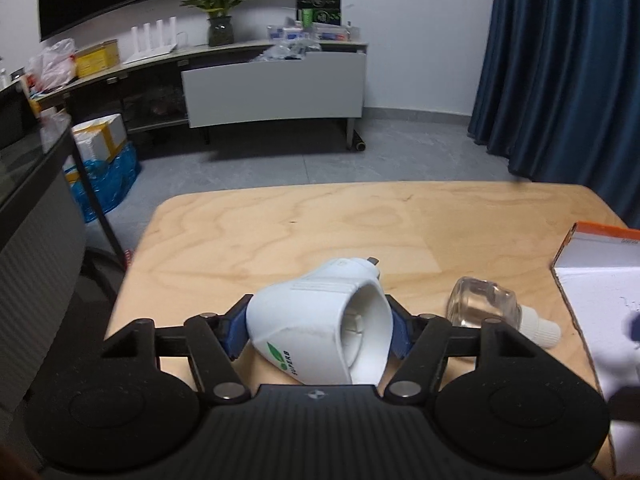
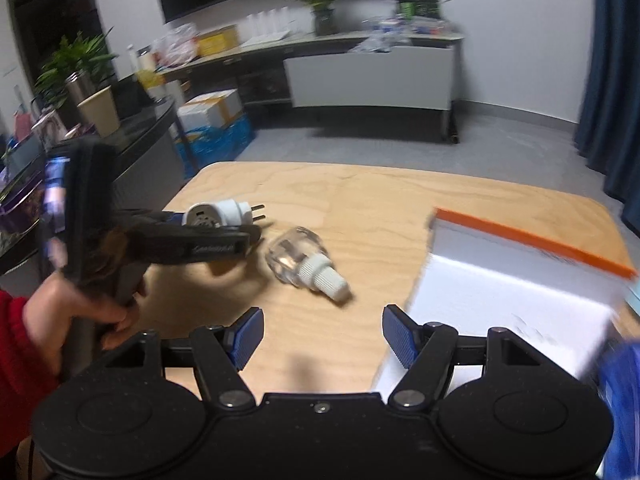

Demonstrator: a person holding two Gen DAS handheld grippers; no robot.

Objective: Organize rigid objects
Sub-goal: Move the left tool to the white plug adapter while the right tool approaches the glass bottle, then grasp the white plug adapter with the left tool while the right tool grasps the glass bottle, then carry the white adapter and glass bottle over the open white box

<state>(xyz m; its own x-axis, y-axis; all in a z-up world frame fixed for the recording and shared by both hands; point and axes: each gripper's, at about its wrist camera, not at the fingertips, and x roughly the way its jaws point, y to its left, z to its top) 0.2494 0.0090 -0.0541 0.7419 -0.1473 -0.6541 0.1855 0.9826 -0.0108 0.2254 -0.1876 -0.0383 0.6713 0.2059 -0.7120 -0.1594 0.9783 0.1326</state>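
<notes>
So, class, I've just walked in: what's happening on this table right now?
A person holds a gripper in each hand. The left gripper is shut on a white plug-in device lying on the wooden table. A clear bottle lies beside it. The right gripper is open and empty, near a white box with an orange edge.
</notes>
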